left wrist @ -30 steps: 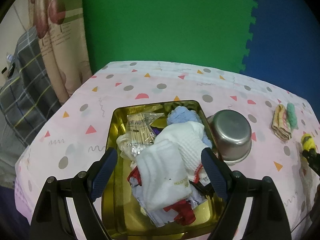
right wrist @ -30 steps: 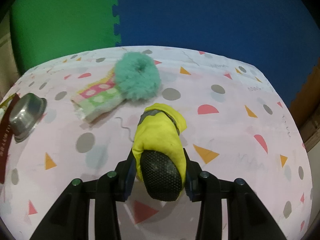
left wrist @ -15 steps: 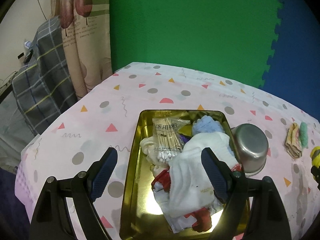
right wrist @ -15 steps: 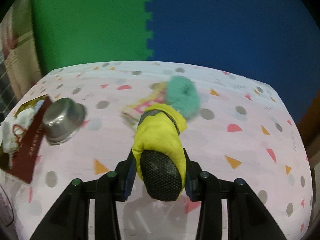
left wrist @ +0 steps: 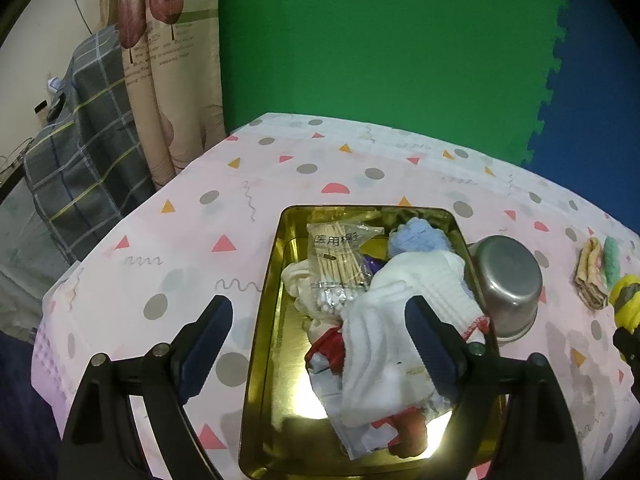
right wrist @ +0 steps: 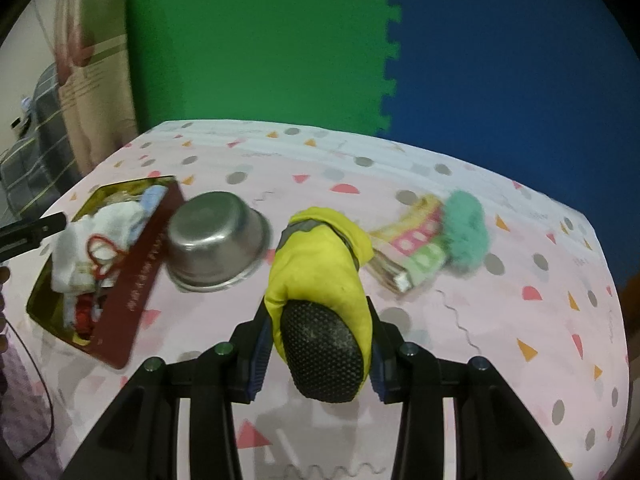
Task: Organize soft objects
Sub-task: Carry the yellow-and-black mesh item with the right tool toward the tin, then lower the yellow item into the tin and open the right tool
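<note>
Yellow glove (right wrist: pixel 320 280) pinched by right fingers (right wrist: pixel 256 354), hiding its cuff; left fingers (left wrist: pixel 208 334) spread, just widened, empty.

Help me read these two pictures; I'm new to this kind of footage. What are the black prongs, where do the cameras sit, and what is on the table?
There is no robot: a person holds a two-finger claw in each hand, and a fisheye camera on each looks along its fingers. One picture comes from the left claw, which hangs open above a gold tin of white socks, a pack of cotton swabs and other soft things; its jaws have just widened. The other comes from the right claw, shut on a yellow-and-black glove. Also on the pink dotted tablecloth are an upturned steel bowl, a folded patterned cloth and a teal fuzzy scrunchie.
</note>
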### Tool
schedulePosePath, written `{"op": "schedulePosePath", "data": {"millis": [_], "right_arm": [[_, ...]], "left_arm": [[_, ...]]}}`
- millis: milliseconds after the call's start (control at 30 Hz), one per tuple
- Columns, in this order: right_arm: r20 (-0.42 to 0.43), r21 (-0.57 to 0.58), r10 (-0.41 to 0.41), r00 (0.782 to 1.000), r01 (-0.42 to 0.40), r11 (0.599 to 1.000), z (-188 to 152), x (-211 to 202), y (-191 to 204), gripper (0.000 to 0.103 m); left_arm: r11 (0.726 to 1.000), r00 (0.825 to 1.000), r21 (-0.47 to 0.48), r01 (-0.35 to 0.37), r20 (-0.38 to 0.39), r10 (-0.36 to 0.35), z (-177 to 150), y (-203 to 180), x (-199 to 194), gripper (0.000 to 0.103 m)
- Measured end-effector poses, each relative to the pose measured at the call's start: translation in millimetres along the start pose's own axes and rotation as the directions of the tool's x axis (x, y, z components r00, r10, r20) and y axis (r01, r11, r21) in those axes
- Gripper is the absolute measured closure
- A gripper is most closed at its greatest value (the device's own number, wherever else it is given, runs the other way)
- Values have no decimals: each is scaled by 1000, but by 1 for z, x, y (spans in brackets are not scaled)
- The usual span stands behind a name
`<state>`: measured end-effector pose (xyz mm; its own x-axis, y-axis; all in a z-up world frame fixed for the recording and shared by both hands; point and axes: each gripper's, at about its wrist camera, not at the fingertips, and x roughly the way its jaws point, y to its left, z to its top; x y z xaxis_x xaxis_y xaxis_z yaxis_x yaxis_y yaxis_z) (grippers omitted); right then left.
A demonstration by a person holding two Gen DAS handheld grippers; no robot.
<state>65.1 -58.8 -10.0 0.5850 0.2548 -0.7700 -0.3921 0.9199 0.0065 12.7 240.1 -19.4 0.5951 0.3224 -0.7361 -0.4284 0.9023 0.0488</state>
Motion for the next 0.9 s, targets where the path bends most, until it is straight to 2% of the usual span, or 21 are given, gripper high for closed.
{"op": "schedulePosePath", "data": {"millis": [133,500,900], "right_arm": [[3,-45,46,999,-45,998,5,-3,25,62],[-11,-139,170,985,-170,976,13,-4,90,62],[-73,-229,261,963,-271,935,6,13,152,62]], "left_arm": [[1000,1000,7,-26,7,26,-1,1,1,14],[999,999,-21,-31,-15,30,0,12,5,12],[994,997,-82,-75,-24,73,7,38,9,11]]}}
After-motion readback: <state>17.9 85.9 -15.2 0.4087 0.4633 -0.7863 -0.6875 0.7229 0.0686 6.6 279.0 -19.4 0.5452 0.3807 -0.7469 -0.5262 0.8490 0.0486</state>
